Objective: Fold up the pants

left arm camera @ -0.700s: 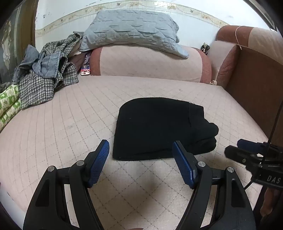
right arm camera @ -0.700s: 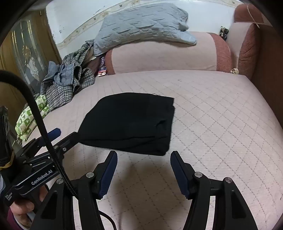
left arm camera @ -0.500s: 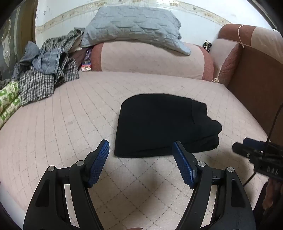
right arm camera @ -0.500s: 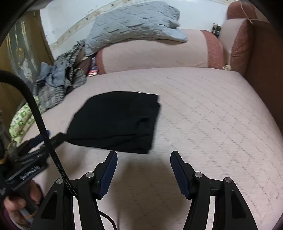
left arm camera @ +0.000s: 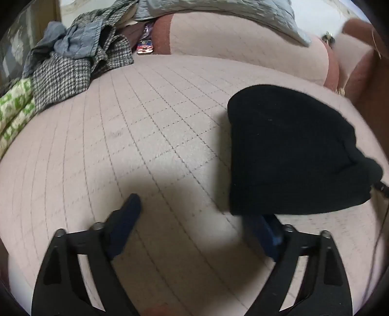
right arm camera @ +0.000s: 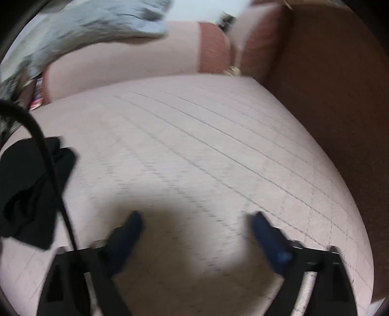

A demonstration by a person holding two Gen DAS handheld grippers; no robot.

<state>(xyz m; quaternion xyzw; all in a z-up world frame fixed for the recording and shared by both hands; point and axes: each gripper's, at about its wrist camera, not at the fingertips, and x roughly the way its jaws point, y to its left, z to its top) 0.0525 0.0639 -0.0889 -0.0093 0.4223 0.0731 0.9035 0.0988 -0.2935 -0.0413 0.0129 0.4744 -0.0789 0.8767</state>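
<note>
— Nearest, on the left wrist view?
— Left gripper (left arm camera: 193, 214) low over the quilted pink bed (left arm camera: 136, 136), blue-padded fingers (left arm camera: 126, 214) spread wide, gripping nothing. Right fingertip hidden behind the near edge of the folded black pants (left arm camera: 291, 155); touching or not, cannot tell.

— And the pants themselves?
— Lying on the bed as a compact folded stack, off to the right of the left gripper, layered edges showing at the right side.

— Right wrist view?
— Blurred. Right gripper (right arm camera: 197, 218) also spread wide and empty, over bare quilt (right arm camera: 206, 150). Black pants (right arm camera: 29, 189) at the far left edge, partly crossed by a black cable (right arm camera: 48, 155).

— Farther back?
— Heap of clothes (left arm camera: 68, 60) at the far left: houndstooth cloth, blue denim, green-patterned fabric beside it. Beyond, a pink bolster (left arm camera: 243, 48) with reddish ends, a grey quilted pillow (left arm camera: 218, 7) resting on top. Brown side board (right arm camera: 340, 85) along the right of the bed.
</note>
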